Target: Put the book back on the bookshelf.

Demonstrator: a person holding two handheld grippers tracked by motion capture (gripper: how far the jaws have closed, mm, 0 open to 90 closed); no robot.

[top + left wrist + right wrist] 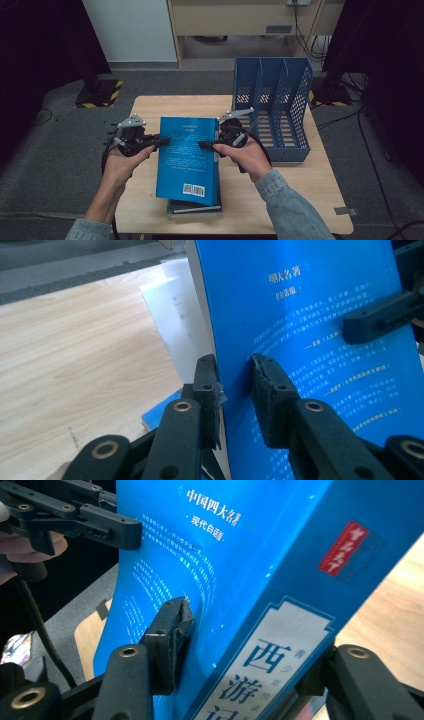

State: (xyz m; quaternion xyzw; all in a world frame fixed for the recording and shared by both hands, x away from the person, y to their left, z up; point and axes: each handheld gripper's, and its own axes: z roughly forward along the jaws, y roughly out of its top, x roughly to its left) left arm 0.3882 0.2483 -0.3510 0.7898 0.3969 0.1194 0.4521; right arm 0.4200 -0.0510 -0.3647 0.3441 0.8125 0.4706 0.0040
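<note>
High view: a bright blue paperback book (188, 157) with white print and a barcode on its back cover is held over the middle of the light wooden table (150, 107), above a darker book (195, 207) that lies flat at the near edge. The left gripper (162, 141) grips the blue book's left edge and the right gripper (206, 145) its right edge, each with one jaw over the cover. Left gripper view shows that gripper's black pads (207, 385) closed narrowly on the thin page edge, while in the right gripper view the jaws stand wider, clamped across the thick spine (270, 665). A blue perforated plastic file rack (272, 107) stands at the table's far right.
</note>
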